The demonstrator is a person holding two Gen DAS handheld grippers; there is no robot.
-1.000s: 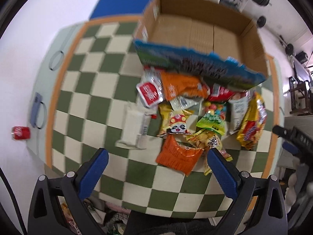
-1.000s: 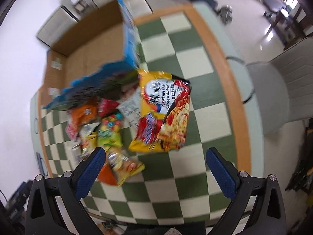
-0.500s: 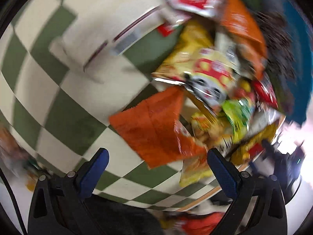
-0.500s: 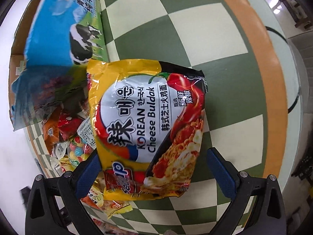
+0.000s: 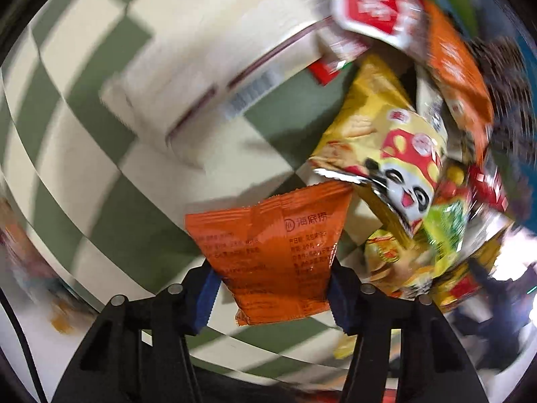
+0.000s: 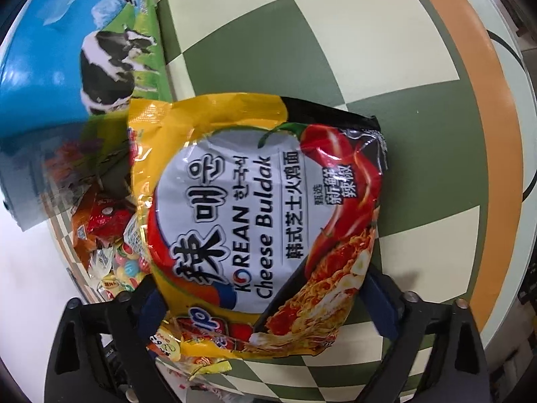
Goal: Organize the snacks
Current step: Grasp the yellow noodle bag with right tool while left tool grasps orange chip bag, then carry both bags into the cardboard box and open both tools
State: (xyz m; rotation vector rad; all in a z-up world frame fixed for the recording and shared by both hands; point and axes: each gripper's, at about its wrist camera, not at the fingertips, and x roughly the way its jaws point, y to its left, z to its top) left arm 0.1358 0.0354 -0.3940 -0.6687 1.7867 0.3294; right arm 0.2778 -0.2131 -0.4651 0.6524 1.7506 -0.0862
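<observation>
In the left wrist view my left gripper is closed on the lower part of an orange snack packet, its blue pads pressing both sides. A yellow panda packet, a red-and-white packet and several more snacks lie in a pile to the right. In the right wrist view my right gripper has closed on a large yellow Korean Cheese Buldak noodle packet; the packet hides the fingertips.
A white pack with a barcode lies on the green-and-cream checkered table left of the pile. The blue cow-printed carton stands at the upper left of the right view. The table's orange edge runs along the right.
Both grippers dropped toward the table and closed: the left onto the orange packet, the right onto the noodle packet. Both were open a second ago.
</observation>
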